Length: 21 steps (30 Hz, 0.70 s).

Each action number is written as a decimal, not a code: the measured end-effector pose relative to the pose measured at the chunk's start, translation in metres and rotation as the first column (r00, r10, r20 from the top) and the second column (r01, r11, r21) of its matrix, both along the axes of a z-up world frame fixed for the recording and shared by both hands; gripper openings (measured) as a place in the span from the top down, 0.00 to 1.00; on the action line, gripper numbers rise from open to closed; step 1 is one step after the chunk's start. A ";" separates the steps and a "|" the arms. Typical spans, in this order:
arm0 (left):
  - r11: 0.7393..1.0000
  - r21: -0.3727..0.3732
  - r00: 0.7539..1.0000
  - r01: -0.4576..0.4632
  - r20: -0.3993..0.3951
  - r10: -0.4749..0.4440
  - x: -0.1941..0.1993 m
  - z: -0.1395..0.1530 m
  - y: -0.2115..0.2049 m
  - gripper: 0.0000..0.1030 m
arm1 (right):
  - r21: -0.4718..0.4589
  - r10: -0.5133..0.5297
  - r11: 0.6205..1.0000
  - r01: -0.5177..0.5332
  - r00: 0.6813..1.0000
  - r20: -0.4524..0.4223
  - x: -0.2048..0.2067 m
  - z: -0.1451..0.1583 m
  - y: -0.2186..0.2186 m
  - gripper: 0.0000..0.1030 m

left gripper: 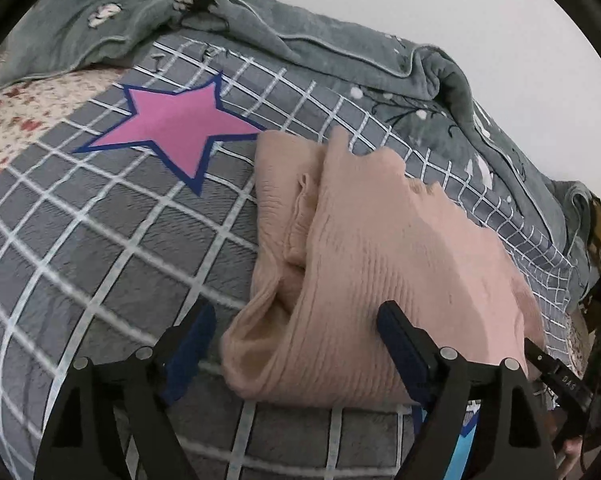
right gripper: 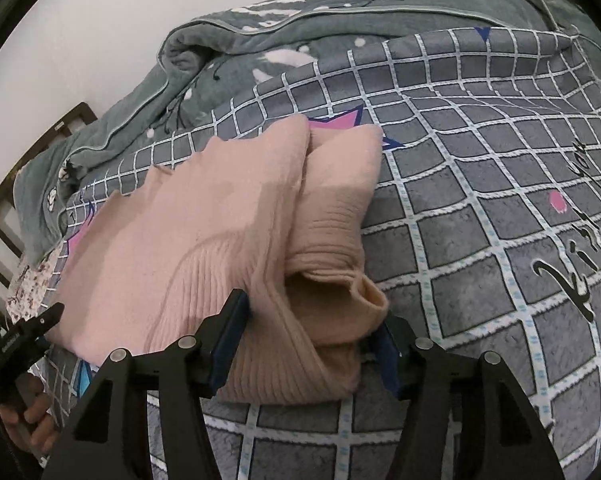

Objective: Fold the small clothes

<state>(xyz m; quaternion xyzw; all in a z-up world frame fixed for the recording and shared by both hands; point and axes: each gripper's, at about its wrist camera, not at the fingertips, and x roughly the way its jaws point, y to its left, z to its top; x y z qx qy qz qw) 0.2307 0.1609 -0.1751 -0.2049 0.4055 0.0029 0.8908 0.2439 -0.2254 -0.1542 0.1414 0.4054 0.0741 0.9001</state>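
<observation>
A pale pink ribbed knit sweater [left gripper: 380, 248] lies folded in layers on the bed; it also shows in the right wrist view [right gripper: 220, 232]. My left gripper [left gripper: 296, 320] is open, its jaws wide apart around the sweater's near left edge, where a rolled fold sits between them. My right gripper [right gripper: 312, 316] is open too, its jaws on either side of the sweater's near right corner and its rolled cuff [right gripper: 364, 300]. The right gripper's tip [left gripper: 556, 372] shows at the sweater's right edge in the left wrist view; the left gripper's tip [right gripper: 28, 332] shows at the left in the right wrist view.
The sweater rests on a grey checked bed cover [left gripper: 100, 240] with a pink star [left gripper: 176, 128]. A rumpled grey-green blanket [left gripper: 340, 60] is heaped along the far side by the white wall. A dark wooden bed frame [right gripper: 4, 208] stands at the left.
</observation>
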 end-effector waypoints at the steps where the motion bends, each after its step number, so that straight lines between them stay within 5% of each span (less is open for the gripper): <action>1: 1.000 -0.006 1.000 0.010 -0.005 -0.010 0.004 -0.001 0.000 0.20 | -0.006 0.003 1.000 -0.003 1.000 0.001 0.002 -0.001 0.001 0.42; 3: 0.999 -0.029 1.000 0.016 -0.009 -0.016 0.011 -0.002 0.002 0.29 | -0.019 0.010 1.000 -0.010 1.000 -0.005 0.005 -0.002 0.003 0.42; 6: 0.995 -0.098 0.999 0.028 -0.017 -0.029 0.016 -0.007 0.007 0.74 | -0.005 0.015 1.000 -0.015 1.000 -0.013 0.008 -0.003 0.003 0.45; 7: 0.989 -0.144 0.999 0.039 -0.014 -0.042 0.016 -0.008 0.010 0.79 | 0.006 0.020 1.000 -0.020 1.000 -0.014 0.008 -0.003 0.002 0.56; 8: 0.983 -0.178 0.999 0.036 -0.008 -0.038 0.014 -0.008 0.013 0.79 | 0.031 0.029 0.999 -0.028 0.999 -0.015 0.007 -0.003 0.001 0.70; 10: 0.978 -0.204 0.999 0.031 -0.006 -0.033 0.011 -0.006 0.015 0.81 | 0.114 0.055 0.992 -0.052 0.998 -0.026 0.006 -0.002 -0.003 0.81; 21: 0.984 -0.172 0.999 0.049 -0.013 -0.052 -0.034 0.021 0.004 0.82 | 0.182 0.043 0.982 -0.043 0.999 0.005 -0.042 0.030 -0.012 0.83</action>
